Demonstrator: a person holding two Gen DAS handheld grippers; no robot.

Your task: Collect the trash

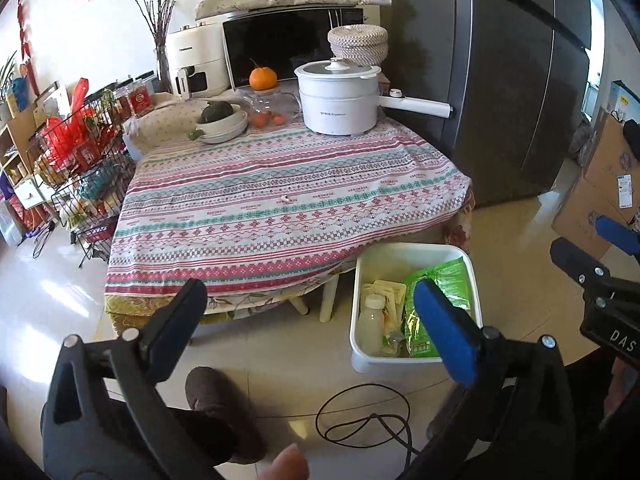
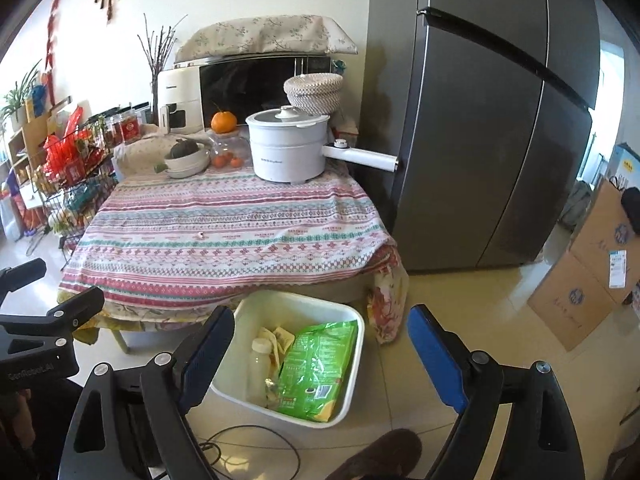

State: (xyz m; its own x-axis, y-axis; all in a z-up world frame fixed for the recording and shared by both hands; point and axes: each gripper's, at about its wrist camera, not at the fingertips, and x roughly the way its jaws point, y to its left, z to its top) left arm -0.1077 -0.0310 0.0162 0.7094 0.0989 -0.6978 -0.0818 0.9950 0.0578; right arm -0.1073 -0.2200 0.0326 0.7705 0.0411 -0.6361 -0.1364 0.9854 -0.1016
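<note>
Remaining paper scrap [image 1: 285, 199] mid-tablecloth [image 1: 248, 216], ahead and above both empty, wide-open grippers, left gripper [image 1: 316, 320] nearer than right gripper [image 2: 320, 344]; white bin [image 2: 352, 368] below, holding green packet [image 2: 316, 364].

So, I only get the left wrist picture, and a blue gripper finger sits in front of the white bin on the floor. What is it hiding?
Observer: In the right wrist view the green packet shows whole. It fills the right half of the white bin, next to a capped bottle.
Visitor: And the other gripper? I see only an edge of it.
Observer: The right gripper is open, its fingers wide apart with nothing held between them, and it points towards the bin.
</note>
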